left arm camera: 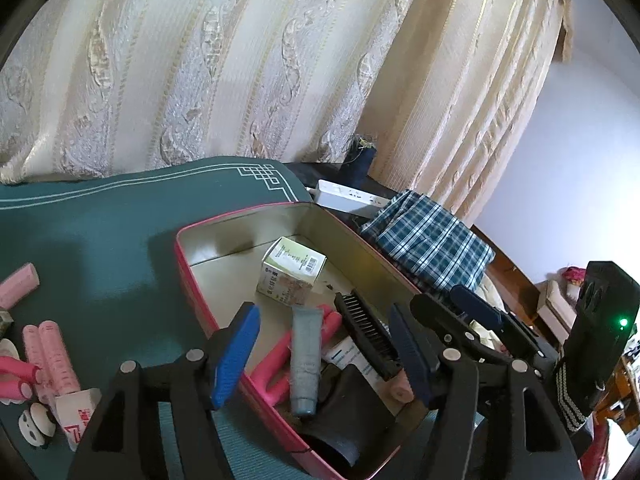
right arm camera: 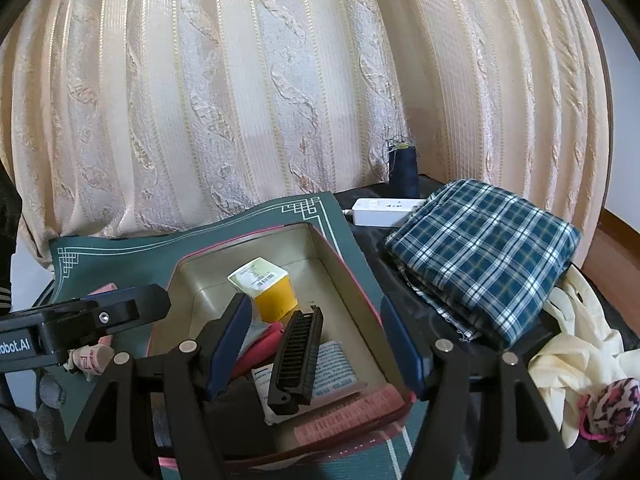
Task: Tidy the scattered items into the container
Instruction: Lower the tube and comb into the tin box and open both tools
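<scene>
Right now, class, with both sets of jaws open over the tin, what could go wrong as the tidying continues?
1. The pink hair rollers still lie on the green mat, easily overlooked.
2. The tin is crowded: the black comb and grey tube overlap, so further items may jam.

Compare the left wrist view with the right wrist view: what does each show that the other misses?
Only the left wrist view shows the pink hair rollers lying on the green mat outside the tin.

Only the right wrist view shows the cream cloth and the leopard-print scrunchie.

Both show the red tin holding the black comb and small box, the plaid cloth, and the white power strip.
</scene>
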Available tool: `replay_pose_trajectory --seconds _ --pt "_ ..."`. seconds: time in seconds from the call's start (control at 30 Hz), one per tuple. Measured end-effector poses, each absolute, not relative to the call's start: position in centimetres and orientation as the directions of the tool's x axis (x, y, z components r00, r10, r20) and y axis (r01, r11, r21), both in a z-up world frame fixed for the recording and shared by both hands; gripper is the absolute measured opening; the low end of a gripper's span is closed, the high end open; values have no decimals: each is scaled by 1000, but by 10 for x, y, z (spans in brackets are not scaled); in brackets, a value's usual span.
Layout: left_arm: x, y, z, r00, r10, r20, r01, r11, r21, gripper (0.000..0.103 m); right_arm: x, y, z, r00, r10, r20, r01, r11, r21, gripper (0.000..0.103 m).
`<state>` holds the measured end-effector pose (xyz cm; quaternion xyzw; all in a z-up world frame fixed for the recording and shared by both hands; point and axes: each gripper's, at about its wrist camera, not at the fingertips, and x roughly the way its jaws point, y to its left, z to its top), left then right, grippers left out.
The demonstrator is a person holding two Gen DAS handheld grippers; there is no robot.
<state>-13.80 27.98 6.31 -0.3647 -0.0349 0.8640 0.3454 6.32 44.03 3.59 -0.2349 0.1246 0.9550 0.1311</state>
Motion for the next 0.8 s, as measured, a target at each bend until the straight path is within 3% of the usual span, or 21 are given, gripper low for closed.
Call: replay_pose_trajectory --seconds 0.8 --pt "-131 243 51 -531 562 -634 -503 -811 -297 68 56 439 24 -828 213 -520 -329 -934 141 72"
